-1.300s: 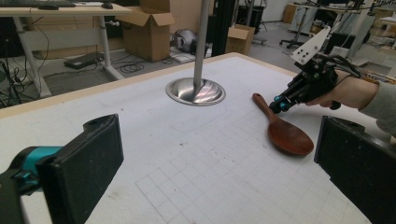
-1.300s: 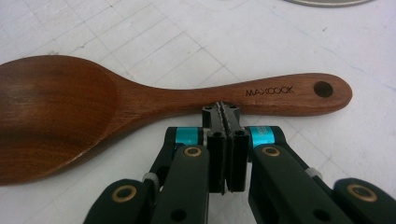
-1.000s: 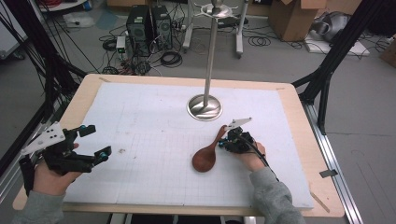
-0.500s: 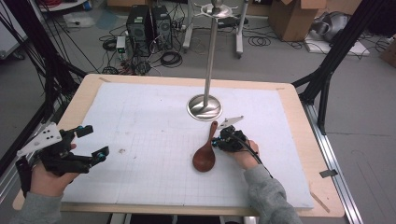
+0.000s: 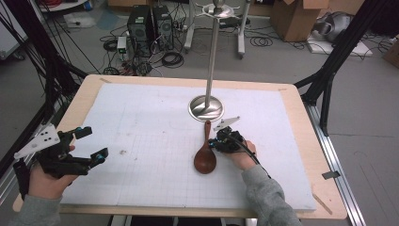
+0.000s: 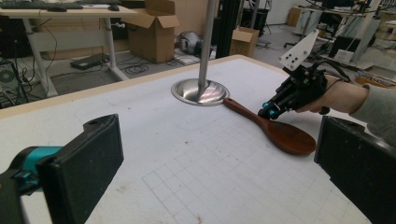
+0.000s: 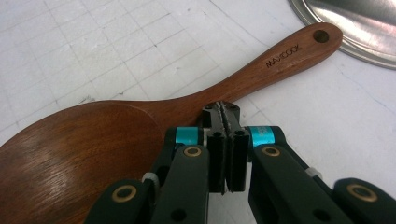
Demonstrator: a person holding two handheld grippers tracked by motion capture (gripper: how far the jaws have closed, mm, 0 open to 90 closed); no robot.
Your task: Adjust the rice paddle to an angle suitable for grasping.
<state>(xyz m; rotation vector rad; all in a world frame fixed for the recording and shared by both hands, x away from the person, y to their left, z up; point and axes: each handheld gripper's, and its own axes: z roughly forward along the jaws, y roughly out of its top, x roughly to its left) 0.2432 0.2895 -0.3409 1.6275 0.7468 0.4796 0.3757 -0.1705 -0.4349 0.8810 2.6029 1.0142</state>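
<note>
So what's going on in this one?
A person works at a table with a gripper in each hand. The right gripper, its fingers shut together, sits at the neck of a wooden spoon lying flat on the white mat beside the metal stand. The left gripper hovers open at the mat's left edge, holding nothing.

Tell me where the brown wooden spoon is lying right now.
In the high view, the brown wooden spoon lies flat on the white gridded mat, right of centre, its handle pointing toward the round steel stand base, beside the right hand-held gripper.
</note>
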